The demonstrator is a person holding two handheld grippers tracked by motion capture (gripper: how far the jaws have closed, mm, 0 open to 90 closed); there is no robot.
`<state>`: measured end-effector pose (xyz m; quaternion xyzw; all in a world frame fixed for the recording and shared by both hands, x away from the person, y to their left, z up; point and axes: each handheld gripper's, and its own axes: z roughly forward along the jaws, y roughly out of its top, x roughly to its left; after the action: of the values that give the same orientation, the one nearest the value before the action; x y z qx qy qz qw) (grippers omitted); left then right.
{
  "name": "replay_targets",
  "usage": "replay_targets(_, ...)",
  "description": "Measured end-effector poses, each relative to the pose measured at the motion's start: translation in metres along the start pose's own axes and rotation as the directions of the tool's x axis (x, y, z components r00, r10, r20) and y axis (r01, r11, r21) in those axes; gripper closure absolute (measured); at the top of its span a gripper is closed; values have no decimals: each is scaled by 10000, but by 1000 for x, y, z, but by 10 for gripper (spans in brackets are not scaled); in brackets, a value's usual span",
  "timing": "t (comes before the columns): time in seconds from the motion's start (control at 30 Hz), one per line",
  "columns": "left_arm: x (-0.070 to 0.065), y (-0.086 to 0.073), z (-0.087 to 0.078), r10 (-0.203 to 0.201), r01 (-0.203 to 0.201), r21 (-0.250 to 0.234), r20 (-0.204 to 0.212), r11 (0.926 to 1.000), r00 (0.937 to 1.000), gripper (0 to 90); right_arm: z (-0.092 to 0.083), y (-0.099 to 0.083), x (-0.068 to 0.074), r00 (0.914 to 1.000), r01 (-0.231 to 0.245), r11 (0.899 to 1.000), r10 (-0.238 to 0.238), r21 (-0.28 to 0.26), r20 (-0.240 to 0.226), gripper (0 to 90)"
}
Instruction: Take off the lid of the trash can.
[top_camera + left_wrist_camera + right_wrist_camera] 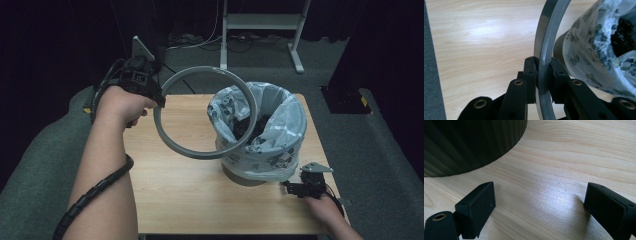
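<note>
**Ana:** Left gripper (159, 95), upper left of the high view, is clenched on the grey ring (200, 150) — in the left gripper view the pads (531, 72) press the band (544, 62) from both sides. Right gripper (292, 186), lower right, rests released on the wooden table (180, 195), jaws wide with nothing between them, just beside the bin's ribbed base (469, 145).

**Ben:** So which step is this?

**Ana:** My guess — the ring is off the bin and being carried. It hangs tilted at centre frame, its right arc overlapping the bag's near rim.

**Ben:** And next?

**Ana:** Either seating it level over the rim or taking it clear; I can't tell which. Either way it calls for keeping the ring from snagging the liner, and the right gripper could steady the bin.

**Ben:** How do things look, biggest first?

**Ana:** Bin (260, 130), right of centre: dark, ribbed, lined with a pale printed bag (280, 125) folded over the rim, dark contents inside. Then the ring: thin, smooth, plain grey, a rigid hoop about as wide as the bin's mouth.
</note>
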<state>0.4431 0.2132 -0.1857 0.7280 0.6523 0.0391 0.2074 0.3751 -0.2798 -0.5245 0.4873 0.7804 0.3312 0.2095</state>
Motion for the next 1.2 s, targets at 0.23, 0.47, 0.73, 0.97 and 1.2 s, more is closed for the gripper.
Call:
replay_targets(0.23,18,-8,-3,-221,221,18,23,9998,9998,777,0,0,0,10000,-8,10000,8,4,3,99)
replay_targets(0.47,42,-18,-7,-568,568,58,-7,9984,9984,777,0,0,0,10000,22,10000,-22,-5,8,99)
replay_targets(0.73,64,-29,-7,-858,858,12,-5,9963,9963,777,0,0,0,10000,21,10000,-21,-3,0,99)
replay_targets(0.97,81,-37,-9,-1072,1069,-166,-171,9941,9941,777,0,0,0,10000,31,10000,-31,-9,-3,99)
replay_targets(1.2,98,-47,-7,-1302,1301,-150,-71,9914,9915,778,0,0,-1,10000,51,10000,-51,-3,2,99)
